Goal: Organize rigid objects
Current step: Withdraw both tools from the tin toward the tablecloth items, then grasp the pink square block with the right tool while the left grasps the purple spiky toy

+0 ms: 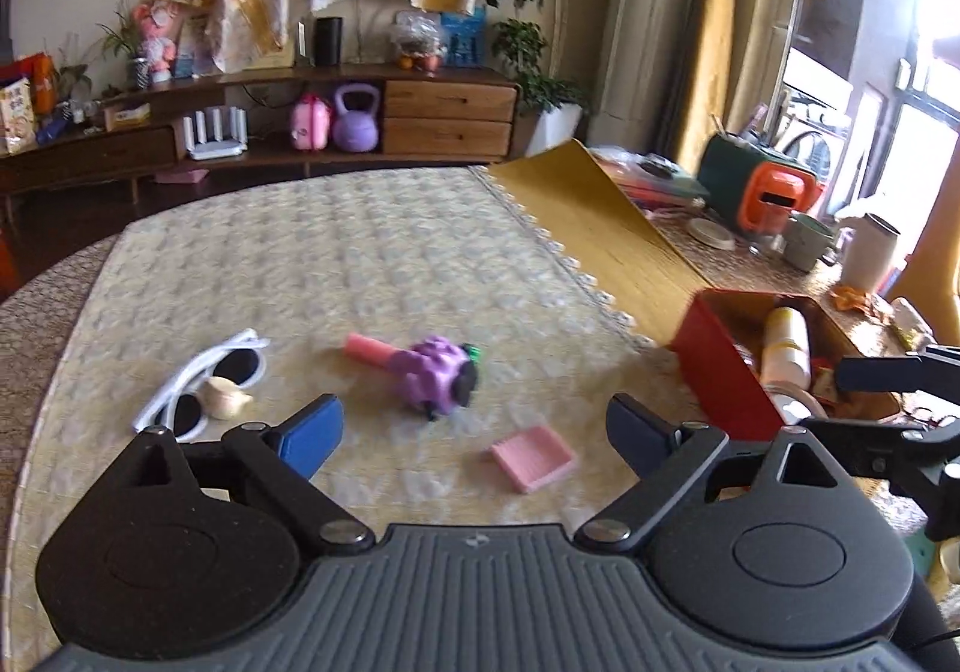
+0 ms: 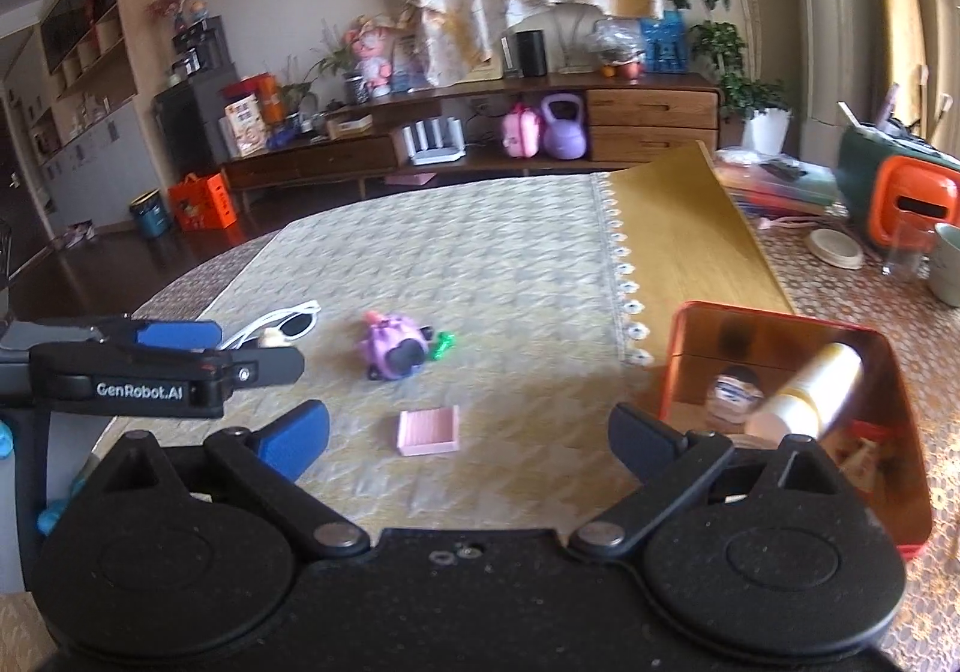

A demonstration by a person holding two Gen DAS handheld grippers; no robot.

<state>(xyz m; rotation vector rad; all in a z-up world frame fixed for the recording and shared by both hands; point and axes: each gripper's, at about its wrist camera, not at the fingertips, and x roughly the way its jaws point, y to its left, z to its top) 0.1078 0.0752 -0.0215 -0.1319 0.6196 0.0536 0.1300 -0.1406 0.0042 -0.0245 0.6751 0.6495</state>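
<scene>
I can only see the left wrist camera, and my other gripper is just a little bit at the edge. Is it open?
Observer: Yes. In the right wrist view, the right gripper has its jaws wide apart, with nothing held between them.
Child: Can you see the whole red box?
Observer: Nearly all of it. The red box has rounded corners, and a cream bottle lies slanted inside.
Child: Is anything on the floor?
Observer: Yes. An orange bag stands beside a blue bucket, off to the left past the table.
</scene>
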